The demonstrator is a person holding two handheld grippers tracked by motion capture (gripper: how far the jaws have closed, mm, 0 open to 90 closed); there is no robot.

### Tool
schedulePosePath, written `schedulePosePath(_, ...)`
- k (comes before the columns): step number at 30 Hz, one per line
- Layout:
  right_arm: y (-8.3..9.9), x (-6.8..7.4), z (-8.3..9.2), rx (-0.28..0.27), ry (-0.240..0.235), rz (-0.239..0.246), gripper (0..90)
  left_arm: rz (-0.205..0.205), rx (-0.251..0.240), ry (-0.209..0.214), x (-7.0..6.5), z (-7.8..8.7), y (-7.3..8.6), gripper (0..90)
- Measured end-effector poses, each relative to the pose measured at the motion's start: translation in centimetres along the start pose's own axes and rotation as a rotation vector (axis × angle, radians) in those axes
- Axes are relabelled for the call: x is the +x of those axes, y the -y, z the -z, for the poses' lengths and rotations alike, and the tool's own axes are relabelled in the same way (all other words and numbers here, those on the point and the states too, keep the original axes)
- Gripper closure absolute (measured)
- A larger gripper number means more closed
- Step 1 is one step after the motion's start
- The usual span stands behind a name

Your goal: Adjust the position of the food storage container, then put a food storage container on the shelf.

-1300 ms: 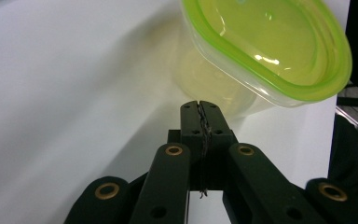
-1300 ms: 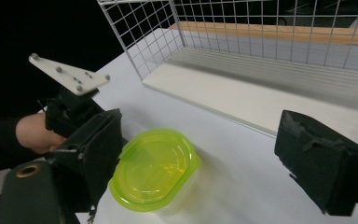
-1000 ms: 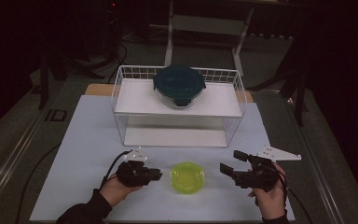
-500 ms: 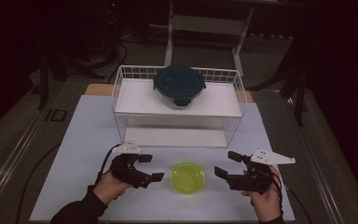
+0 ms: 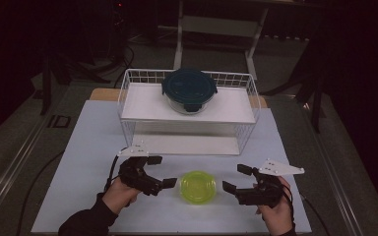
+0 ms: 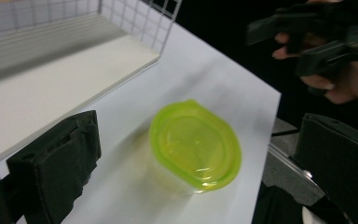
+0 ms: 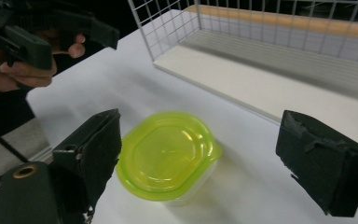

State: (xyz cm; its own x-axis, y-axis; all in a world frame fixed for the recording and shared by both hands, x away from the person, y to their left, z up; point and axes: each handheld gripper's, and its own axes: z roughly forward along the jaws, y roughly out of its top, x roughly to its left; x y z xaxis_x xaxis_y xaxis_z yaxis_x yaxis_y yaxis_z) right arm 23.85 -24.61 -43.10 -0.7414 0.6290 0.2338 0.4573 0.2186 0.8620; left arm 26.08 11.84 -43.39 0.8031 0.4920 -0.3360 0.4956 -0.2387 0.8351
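Observation:
A small clear tub with a lime-green lid [image 5: 197,186] sits near the front edge of the white table [image 5: 88,147]. My left gripper [image 5: 161,172] hovers just left of it, open. Its jaws have just been opening, and nothing is pinched between them. In the left gripper view the green-lidded tub [image 6: 195,144] lies ahead between the two black pads [image 6: 58,163], untouched. My right gripper [image 5: 236,178] is open to the right of the tub and faces it. The tub [image 7: 168,154] also lies between this gripper's wide pads [image 7: 324,163], apart from both.
A white wire rack [image 5: 128,93] with two white shelves stands at the back of the table. A glass bowl with a dark teal lid [image 5: 189,88] rests on the rack's upper shelf. Dark floor and stand legs surround the table.
My left gripper's jaws have gone from nearly shut to wide open, and the hand has lifted a little. The green-lidded tub and the right gripper have stayed put.

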Motion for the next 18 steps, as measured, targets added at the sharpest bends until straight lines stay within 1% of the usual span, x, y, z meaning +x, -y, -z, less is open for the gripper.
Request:
schedulePosePath(1,0.1,0.0,-0.1,0.004,0.001,-0.002,13.3,-0.003,-0.001,0.007,-0.1,0.0,0.0,0.0)
schedulePosePath(3,0.2,0.0,-0.2,0.01,0.007,-0.01,13.1,-0.001,-0.004,0.002,-0.1,-0.2,0.0,0.0)
schedulePosePath(5,0.2,0.0,-0.3,0.016,0.009,-0.012,12.9,0.0,-0.006,0.007,-0.1,-0.2,0.0,0.0)
schedulePosePath(6,0.3,-0.1,-0.4,0.023,0.006,-0.017,12.3,0.007,-0.01,0.02,-0.1,-0.4,0.0,0.0)
schedulePosePath(8,0.5,-0.2,-0.6,0.044,0.004,-0.029,12.5,0.018,-0.012,0.03,-0.1,-0.6,0.0,0.0)
schedulePosePath(10,0.5,-0.4,-0.7,0.057,-0.009,-0.062,13.7,0.019,-0.005,0.037,-0.3,-0.8,0.0,0.0)
schedulePosePath(12,0.6,-0.6,-0.8,0.063,-0.009,-0.084,13.8,0.026,0.007,0.045,-0.3,-1.1,0.2,0.0)
schedulePosePath(13,0.7,-0.7,-0.8,0.066,-0.011,-0.092,14.0,0.042,0.015,0.046,-0.3,-1.4,0.3,0.0)
schedulePosePath(14,0.8,-0.9,-0.8,0.067,-0.012,-0.112,14.6,0.057,0.022,0.047,-0.2,-1.6,0.4,0.0)
schedulePosePath(17,1.0,-1.2,-1.0,0.085,-0.018,-0.154,18.5,0.129,0.04,0.06,0.3,-2.1,0.9,0.9)
schedulePosePath(18,1.1,-1.3,-1.1,0.091,-0.022,-0.171,19.8,0.152,0.047,0.051,0.5,-2.4,1.1,3.1)
